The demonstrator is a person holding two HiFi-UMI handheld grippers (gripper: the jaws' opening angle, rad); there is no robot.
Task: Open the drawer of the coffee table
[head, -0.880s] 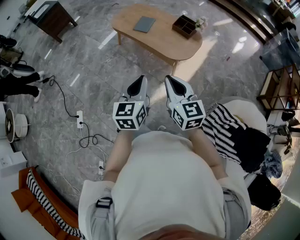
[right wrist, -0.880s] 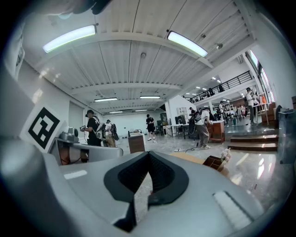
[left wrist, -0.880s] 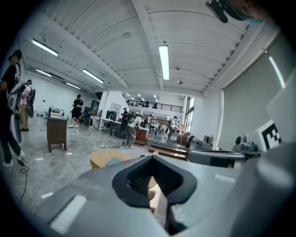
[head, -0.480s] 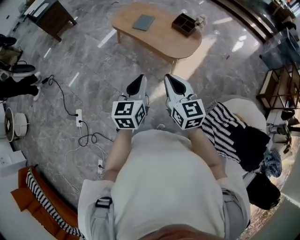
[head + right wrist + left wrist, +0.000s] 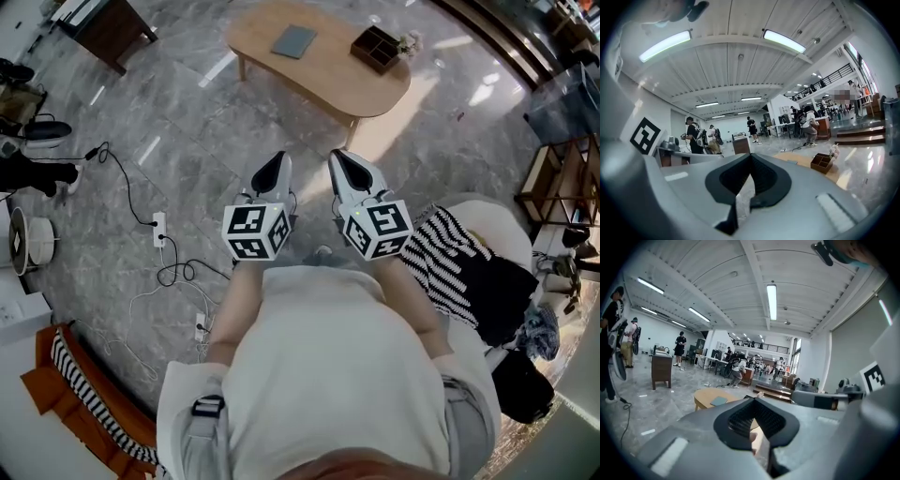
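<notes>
A white power strip (image 5: 158, 228) and tangled cables (image 5: 176, 276) lie on the marble floor (image 5: 192, 141).

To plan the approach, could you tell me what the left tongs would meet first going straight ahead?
Probably the wooden coffee table: the shut left tongs aim at it across the grey floor, though depth is hard to judge.

Head view steeply downward, gripper views near-level (wide-angle), all sharing coffee table (image 5: 328, 80).

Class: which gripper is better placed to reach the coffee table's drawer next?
Right, barely: left gripper and right gripper are shut, side by side, far from the coffee table, whose nearest edge lies ahead of the right one.
</notes>
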